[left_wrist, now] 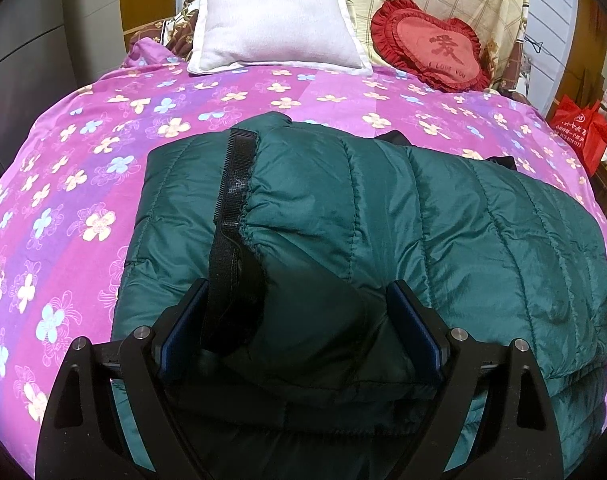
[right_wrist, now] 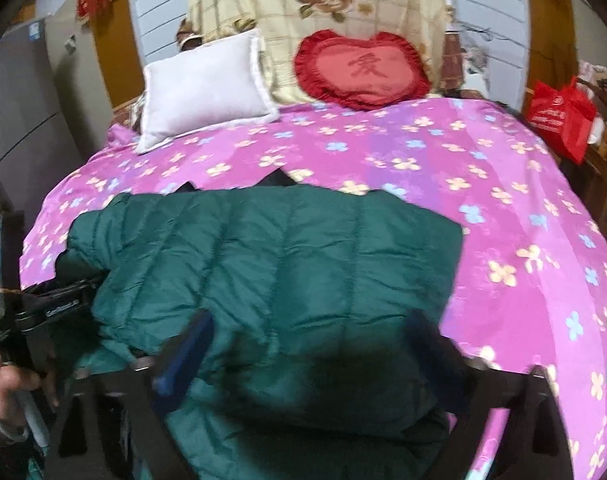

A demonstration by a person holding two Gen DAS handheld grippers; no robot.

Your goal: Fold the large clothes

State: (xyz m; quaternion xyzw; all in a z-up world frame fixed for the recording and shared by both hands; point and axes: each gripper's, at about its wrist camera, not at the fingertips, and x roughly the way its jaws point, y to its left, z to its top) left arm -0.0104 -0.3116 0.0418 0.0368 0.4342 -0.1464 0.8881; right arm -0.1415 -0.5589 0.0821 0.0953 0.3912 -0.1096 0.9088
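dark green quilted nylon, a puffer jacket (left_wrist: 403, 216), lies folded near the front edge of a bed under a pink flowered bedspread (left_wrist: 103, 128). the left gripper (left_wrist: 301, 328) has its jaws wide, straddling a bunched fold of the jacket with a black velcro strap (left_wrist: 233, 184) beside the left pad; the pads seem not to press the cloth, though the fold hides part of them. the right gripper (right_wrist: 309, 340), blurred, hangs over the jacket's near edge with jaws apart, nothing clamped. a white pillow (left_wrist: 275, 20) and a red heart cushion (left_wrist: 431, 44) sit at the headboard.
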